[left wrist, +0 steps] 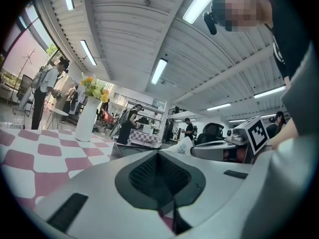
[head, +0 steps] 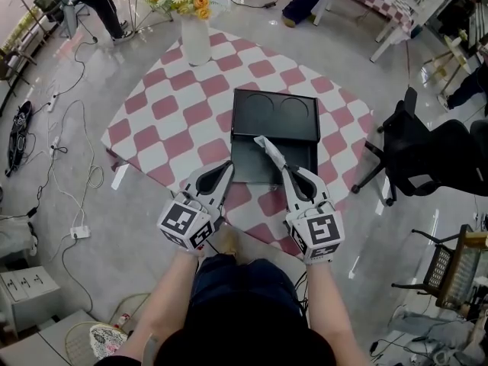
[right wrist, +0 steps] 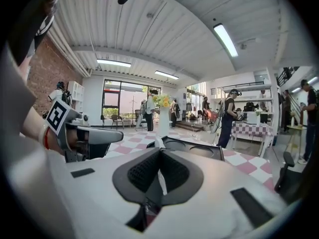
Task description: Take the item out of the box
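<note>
Packet point(head: 268, 149) pinched by right tongs point(head: 284, 169) near box point(head: 248, 162) front edge (left tongs point(head: 229, 164) closed, empty).

Black box point(head: 274, 117), white item point(head: 271, 151), pink-and-white checked cloth point(head: 164, 120).

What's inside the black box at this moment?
The black box shows a bare, dark interior where it is visible. The white item, pinched in the right gripper, hangs over its right part and covers what lies beneath.

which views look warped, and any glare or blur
Head view: edges bend mildly, light even, black box sharp. Left gripper view: heavy fisheye, dark corners, glaring ceiling lights. Right gripper view: same warp, windows washed out.
</note>
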A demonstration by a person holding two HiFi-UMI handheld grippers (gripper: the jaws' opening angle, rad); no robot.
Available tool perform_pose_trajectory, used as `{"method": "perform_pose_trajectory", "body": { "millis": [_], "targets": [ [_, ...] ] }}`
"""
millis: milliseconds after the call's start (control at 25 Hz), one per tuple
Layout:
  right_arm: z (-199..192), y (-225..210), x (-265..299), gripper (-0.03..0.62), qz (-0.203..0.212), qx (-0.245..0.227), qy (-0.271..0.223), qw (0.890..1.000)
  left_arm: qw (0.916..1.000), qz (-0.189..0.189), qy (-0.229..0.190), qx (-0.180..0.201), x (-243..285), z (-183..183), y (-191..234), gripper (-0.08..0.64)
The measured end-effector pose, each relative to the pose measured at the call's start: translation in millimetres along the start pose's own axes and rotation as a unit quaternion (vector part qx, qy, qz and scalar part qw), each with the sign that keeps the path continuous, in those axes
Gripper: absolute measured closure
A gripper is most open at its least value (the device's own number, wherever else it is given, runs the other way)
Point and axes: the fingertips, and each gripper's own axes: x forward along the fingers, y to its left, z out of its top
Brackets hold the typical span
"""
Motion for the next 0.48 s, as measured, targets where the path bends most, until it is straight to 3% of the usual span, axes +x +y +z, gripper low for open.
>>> {"method": "perform_pose_trajectory", "body": {
  "millis": [480],
  "targets": [
    [8, -12, -30, 0.586, 0.0, 0.014, -0.016, 1.0, 0.9999, 0.002, -0.013, 0.0, 1, 8, -26, 0.559]
  ]
}}
